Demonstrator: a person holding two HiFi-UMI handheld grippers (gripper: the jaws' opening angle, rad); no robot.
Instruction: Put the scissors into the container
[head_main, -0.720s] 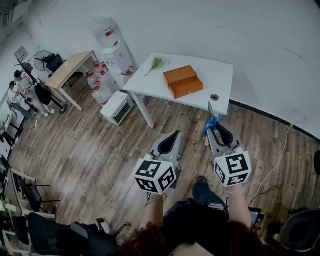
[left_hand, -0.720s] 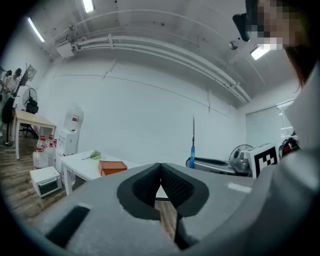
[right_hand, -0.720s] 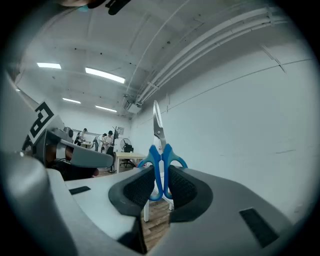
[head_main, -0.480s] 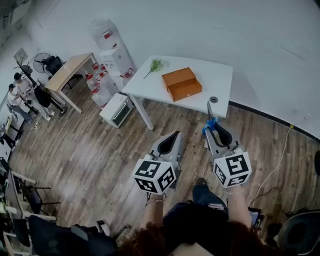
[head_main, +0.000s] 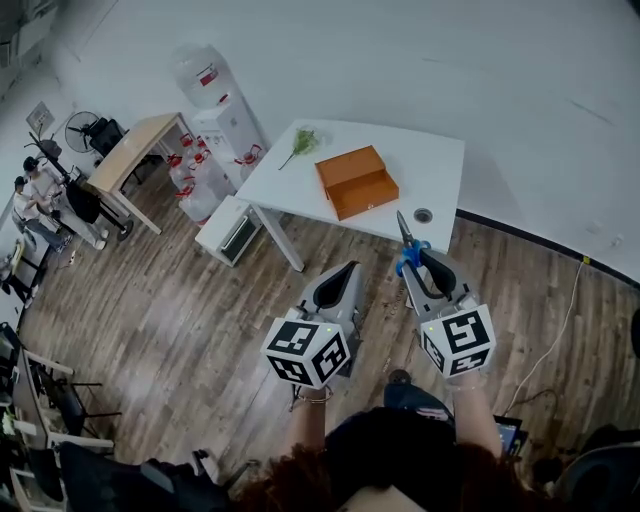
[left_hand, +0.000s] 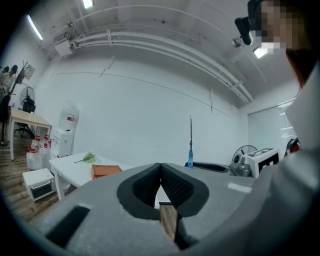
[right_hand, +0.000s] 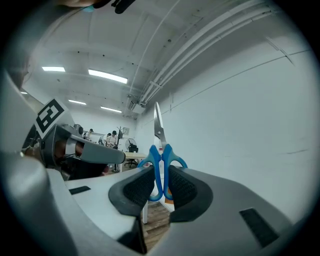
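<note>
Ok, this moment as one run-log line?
right gripper: shut on blue scissors | left gripper: shut, empty | orange container: on white table, scissors not yet in

Blue handles, silver blades: scissors (right_hand: 161, 165). Orange: container (head_main: 357, 182), 12 o'clock. White: table (head_main: 440, 165). Green: sprig (head_main: 303, 142), table's 11 o'clock corner. Grey bodies, black textured pads, black-and-white square-marker cubes: left gripper (head_main: 340, 275), right gripper (head_main: 418, 262). Brown plank grain: floor (head_main: 180, 300).
</note>
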